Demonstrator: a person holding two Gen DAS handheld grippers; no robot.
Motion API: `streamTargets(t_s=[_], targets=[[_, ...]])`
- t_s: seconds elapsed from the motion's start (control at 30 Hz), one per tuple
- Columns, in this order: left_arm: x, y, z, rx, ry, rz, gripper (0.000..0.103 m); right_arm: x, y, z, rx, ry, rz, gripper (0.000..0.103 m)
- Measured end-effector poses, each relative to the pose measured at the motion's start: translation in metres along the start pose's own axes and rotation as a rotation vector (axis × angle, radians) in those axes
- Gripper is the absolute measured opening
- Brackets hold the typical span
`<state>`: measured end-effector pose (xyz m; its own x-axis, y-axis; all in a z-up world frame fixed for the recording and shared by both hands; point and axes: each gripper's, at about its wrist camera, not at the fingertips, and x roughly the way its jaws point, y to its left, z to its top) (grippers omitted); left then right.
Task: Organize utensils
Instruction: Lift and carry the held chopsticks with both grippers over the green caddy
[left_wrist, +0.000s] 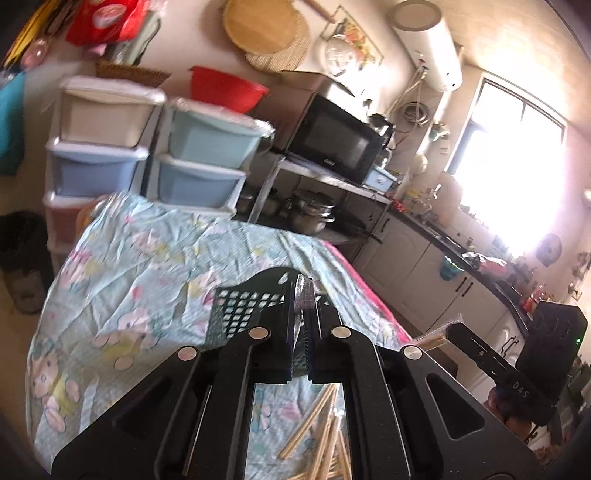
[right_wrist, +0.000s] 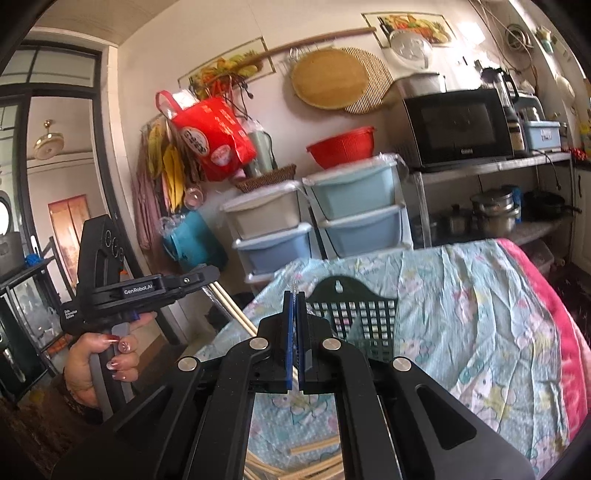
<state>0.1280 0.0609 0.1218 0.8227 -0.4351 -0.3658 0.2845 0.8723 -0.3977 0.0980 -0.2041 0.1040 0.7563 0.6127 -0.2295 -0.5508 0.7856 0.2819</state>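
The left gripper (left_wrist: 304, 291) is pinched narrow on something thin and glassy that its own camera cannot resolve. The right wrist view shows that gripper at 9 o'clock, clamped on the left pair of chopsticks (right_wrist: 231, 308), pale sticks in a clear sleeve that slant down toward the table edge. The right gripper (right_wrist: 295, 299) is likewise closed to a sliver on a clear film. From the left wrist view, at 3 o'clock, the right pair of chopsticks (left_wrist: 434, 338) juts from its tip in shiny wrap. Straight ahead at 12 o'clock in both views stands the dark mesh utensil basket (left_wrist: 243, 310) on the flowered cloth (left_wrist: 147, 258), partly hidden behind the closed fingers. Loose chopsticks (left_wrist: 317, 435) lie on the cloth at 6 o'clock, seen only between the gripper's arms and cut off by the frame. Beyond the table, stacked plastic drawers (left_wrist: 199, 162) rise at 11 o'clock, with a red bowl (left_wrist: 225, 92) above them and a microwave (left_wrist: 332, 140) at 12 to 1 o'clock over a shelf of pots (left_wrist: 314, 214). The window (left_wrist: 509, 166) at 2 o'clock glares white and washes out the counter below it. A hand (right_wrist: 99, 358) with painted nails grips the left handle.
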Motion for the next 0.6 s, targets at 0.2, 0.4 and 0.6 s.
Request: streamTargets(t_s=[0.2, 0.4, 0.6], targets=[[-0.003, -0.018, 0.013, 0.036, -0.029, -0.030, 0.002, -0.008, 0.000, 0.018, -0.003, -0.057, 0.002, 0.002], [-0.006, -0.032, 0.028, 0.060, -0.062, -0.043, 0.002, -0.011, 0.004, 0.033, -0.020, -0.100, 0.016, 0.002], [-0.008, -0.039, 0.045, 0.072, -0.103, -0.047, 0.002, -0.011, 0.007, 0.046, -0.030, -0.136, 0.013, 0.002]])
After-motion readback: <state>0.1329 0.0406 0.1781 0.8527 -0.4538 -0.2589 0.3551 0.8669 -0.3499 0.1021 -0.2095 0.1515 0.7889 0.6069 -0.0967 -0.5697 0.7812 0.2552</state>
